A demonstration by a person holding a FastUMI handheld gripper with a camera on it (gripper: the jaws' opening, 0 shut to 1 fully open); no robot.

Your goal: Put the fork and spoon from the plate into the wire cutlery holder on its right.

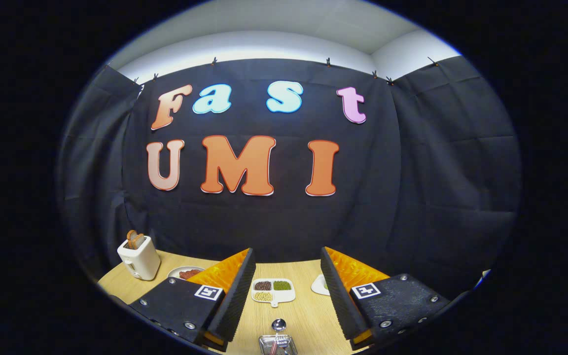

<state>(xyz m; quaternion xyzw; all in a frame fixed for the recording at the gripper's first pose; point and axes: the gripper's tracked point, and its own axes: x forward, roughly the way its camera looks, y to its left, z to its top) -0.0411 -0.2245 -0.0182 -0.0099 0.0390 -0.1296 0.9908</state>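
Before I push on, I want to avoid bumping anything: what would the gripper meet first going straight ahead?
The open gripper points level over the table, so it would likely pass above the divided dish and meet the booth wall first, though depth is unclear.

1. The desk (308, 315) is light wood with a fine grain.
2. The toaster (139, 258) is cream white, with brown toast (135, 239) in its slots.
3. The divided tray (273, 291) is white; its fillings are dark brown, green and pale yellow.
4. A small white plate (183, 272) holds something red.
5. The spoon (278, 325) is shiny silver metal.
6. The tool (288, 276), fingers wide apart, carries black-and-white square markers.
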